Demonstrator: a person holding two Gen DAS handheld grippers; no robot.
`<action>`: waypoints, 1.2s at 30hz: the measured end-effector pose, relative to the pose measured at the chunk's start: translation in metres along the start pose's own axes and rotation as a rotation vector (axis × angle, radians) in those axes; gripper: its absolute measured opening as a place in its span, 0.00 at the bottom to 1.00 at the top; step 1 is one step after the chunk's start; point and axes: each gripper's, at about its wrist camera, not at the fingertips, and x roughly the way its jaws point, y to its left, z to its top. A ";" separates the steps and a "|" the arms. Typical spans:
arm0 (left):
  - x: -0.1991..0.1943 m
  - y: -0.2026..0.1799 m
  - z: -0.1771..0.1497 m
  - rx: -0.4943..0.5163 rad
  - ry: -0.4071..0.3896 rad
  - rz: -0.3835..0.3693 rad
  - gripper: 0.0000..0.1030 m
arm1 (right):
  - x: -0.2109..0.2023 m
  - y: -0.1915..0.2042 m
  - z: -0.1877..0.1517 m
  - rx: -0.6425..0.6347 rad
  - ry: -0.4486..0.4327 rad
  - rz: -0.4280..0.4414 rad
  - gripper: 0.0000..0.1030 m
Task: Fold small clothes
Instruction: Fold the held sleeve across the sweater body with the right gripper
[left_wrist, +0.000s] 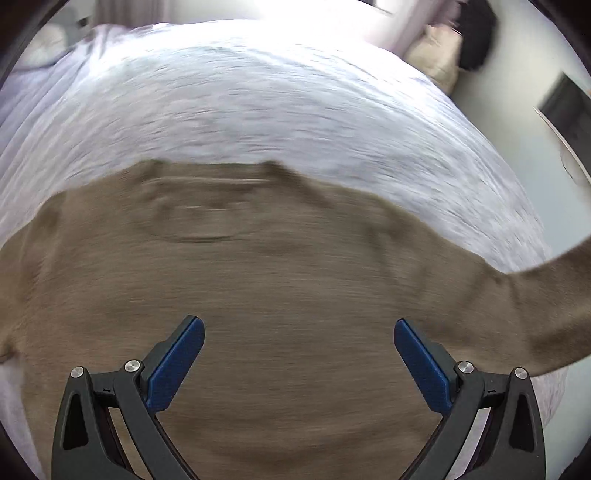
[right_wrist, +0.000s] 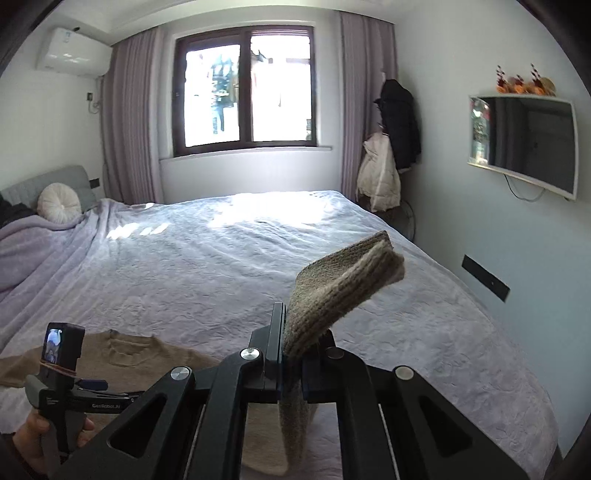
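Note:
A brown knit sweater (left_wrist: 280, 280) lies spread on the bed, neckline toward the far side; the left wrist view is motion-blurred. My left gripper (left_wrist: 299, 343) is open and empty, hovering over the sweater's body. One sleeve (left_wrist: 546, 295) rises off to the right. My right gripper (right_wrist: 293, 354) is shut on the sleeve's ribbed cuff (right_wrist: 347, 280), which sticks up above the fingers. The sweater's body (right_wrist: 125, 354) lies low at the left in the right wrist view, where the left gripper (right_wrist: 92, 386) and the hand holding it also show.
The bed has a lilac quilted cover (right_wrist: 221, 266) with a round pillow (right_wrist: 59, 203) at the headboard. A wall TV (right_wrist: 524, 144) and hanging coats (right_wrist: 391, 147) are on the right. A window (right_wrist: 243, 88) is behind the bed.

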 end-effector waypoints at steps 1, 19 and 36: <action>-0.003 0.024 0.001 -0.027 -0.006 0.017 1.00 | 0.000 0.020 0.003 -0.025 -0.005 0.015 0.07; -0.062 0.261 -0.030 -0.295 -0.123 0.128 1.00 | 0.140 0.377 -0.131 -0.370 0.311 0.234 0.06; -0.085 0.182 -0.023 -0.215 -0.181 0.085 1.00 | 0.097 0.211 -0.091 -0.195 0.285 0.210 0.76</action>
